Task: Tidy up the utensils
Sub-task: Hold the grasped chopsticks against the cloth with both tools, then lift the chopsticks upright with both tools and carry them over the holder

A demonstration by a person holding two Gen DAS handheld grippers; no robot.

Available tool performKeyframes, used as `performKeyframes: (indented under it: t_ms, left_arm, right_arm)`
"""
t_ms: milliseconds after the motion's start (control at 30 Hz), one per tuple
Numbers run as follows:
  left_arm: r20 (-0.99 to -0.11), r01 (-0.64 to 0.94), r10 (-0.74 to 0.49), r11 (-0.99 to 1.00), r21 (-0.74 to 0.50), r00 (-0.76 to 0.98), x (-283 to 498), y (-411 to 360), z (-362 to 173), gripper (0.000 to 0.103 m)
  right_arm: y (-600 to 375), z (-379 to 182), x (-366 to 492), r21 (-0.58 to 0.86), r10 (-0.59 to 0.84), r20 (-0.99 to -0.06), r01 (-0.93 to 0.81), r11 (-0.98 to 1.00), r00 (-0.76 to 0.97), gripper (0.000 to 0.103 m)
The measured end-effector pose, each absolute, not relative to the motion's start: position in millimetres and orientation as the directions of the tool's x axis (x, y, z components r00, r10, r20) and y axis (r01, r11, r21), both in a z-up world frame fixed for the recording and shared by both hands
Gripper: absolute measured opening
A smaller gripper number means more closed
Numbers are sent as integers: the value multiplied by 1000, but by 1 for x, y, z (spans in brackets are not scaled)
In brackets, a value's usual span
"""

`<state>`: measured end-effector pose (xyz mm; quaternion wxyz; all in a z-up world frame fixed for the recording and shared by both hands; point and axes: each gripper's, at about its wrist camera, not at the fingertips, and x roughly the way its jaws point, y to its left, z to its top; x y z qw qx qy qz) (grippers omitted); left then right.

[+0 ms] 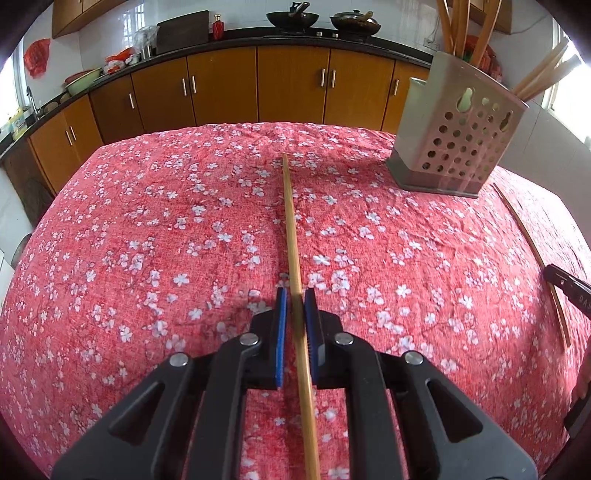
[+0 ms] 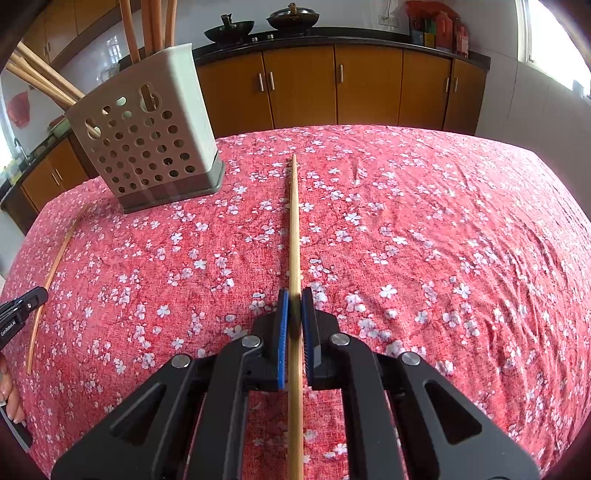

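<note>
A bamboo chopstick (image 1: 290, 221) runs away from me across the red floral tablecloth (image 1: 147, 240), and my left gripper (image 1: 295, 295) is shut on it between the blue pads. My right gripper (image 2: 294, 295) is shut the same way on a second chopstick (image 2: 294, 221). Each view catches the other gripper at its edge: the right gripper (image 1: 554, 275) on its curved-looking chopstick (image 1: 524, 229), the left gripper (image 2: 33, 297) on its chopstick (image 2: 55, 266). A perforated grey utensil holder (image 1: 458, 147) (image 2: 147, 147) stands between the two at the far side, with several chopsticks and wooden handles sticking out.
Orange kitchen cabinets (image 1: 291, 85) under a black counter run behind the table. Two woks (image 1: 291, 18) sit on the stove, and a sink (image 1: 29, 107) is at far left. A person's fingers (image 2: 9, 398) show at the left edge.
</note>
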<state>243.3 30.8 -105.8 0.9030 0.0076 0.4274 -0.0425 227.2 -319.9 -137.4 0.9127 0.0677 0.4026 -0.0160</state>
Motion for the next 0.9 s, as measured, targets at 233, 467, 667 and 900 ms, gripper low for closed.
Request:
performKeyframes:
  t_ms: [233,467,667,900]
  left_arm:
    - [-773,91,-75,996,-23,630,239,32,-105,12]
    - [-774,101,-64,995,0,629,226,31,-104,12]
    - [-780,95,-44,995,19,624,223,29,-102,8]
    - [-719,114,-68,993,15,692,213,27,-61,8]
  right_arm:
    - [-319,-137,228,110,24,-738,84,990,675,8]
    - [-319,-136,223,107,24,-738,83,991,674,8]
    - [-320,-134,219,91,16,-739,76,993,674,8]
    - [-332,-98,199,127,13,-654,93,988,756,8]
